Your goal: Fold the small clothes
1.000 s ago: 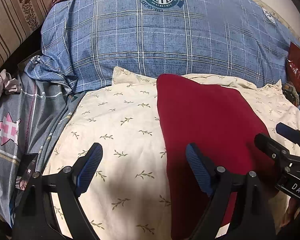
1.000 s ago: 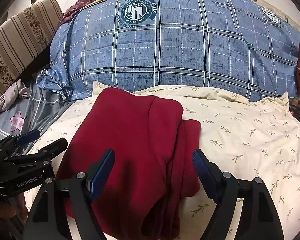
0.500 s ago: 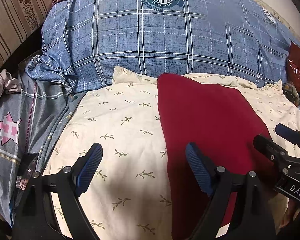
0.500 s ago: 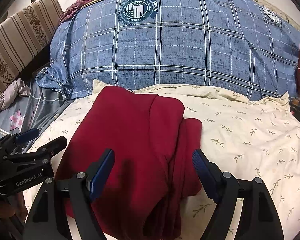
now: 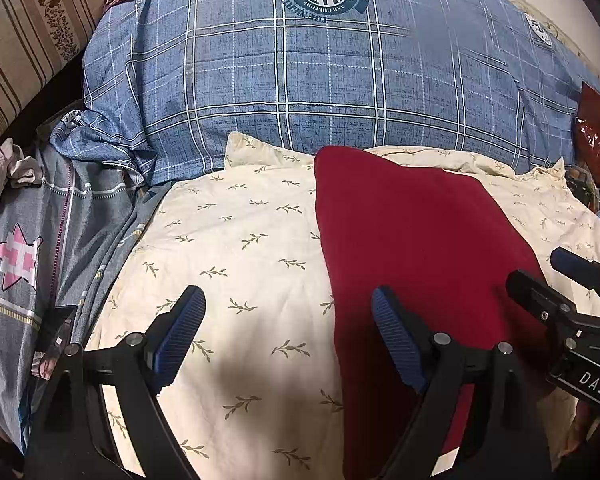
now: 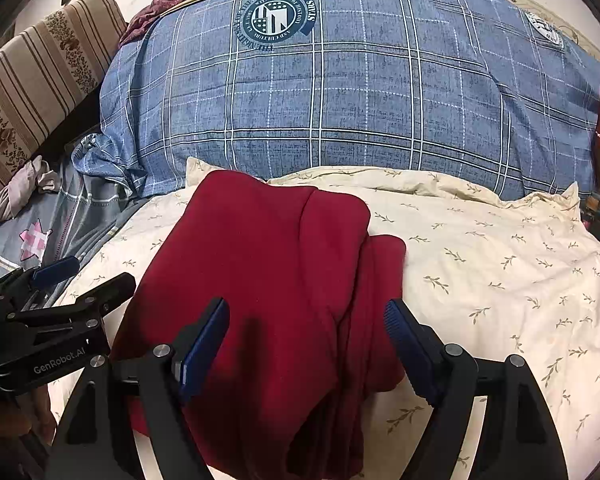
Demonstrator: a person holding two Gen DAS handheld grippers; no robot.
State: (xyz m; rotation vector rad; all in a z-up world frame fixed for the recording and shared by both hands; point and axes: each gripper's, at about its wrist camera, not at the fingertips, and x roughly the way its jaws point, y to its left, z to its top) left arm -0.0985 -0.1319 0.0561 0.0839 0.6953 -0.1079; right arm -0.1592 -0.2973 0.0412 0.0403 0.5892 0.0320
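Lying folded on the cream leaf-print pillow [image 6: 500, 264], the red garment [image 6: 268, 272] forms a roughly rectangular bundle, with layered edges stacked along its right side in the right wrist view. Behind the pillow rests a large blue plaid cushion [image 6: 360, 92] bearing a round crest print; a striped sofa cushion [image 6: 32, 92] stands at far left, and a grey sheet with a pink star [image 5: 16, 256] lies left of the pillow.

Left gripper [image 5: 288, 336]: fingers spread wide, holding nothing — one blue pad [image 5: 180, 332] sits over bare pillow, the other over the garment's left edge. Whether either pad touches the fabric cannot be told.

Right gripper [image 6: 308, 344]: fingers likewise spread apart, nothing held. Both pads hover over the near part of the garment — the left pad over its flat top panel, the right pad near the stacked right-hand edges.

Each gripper is visible at the edge of the other's view, positioned side by side at the garment's near end.
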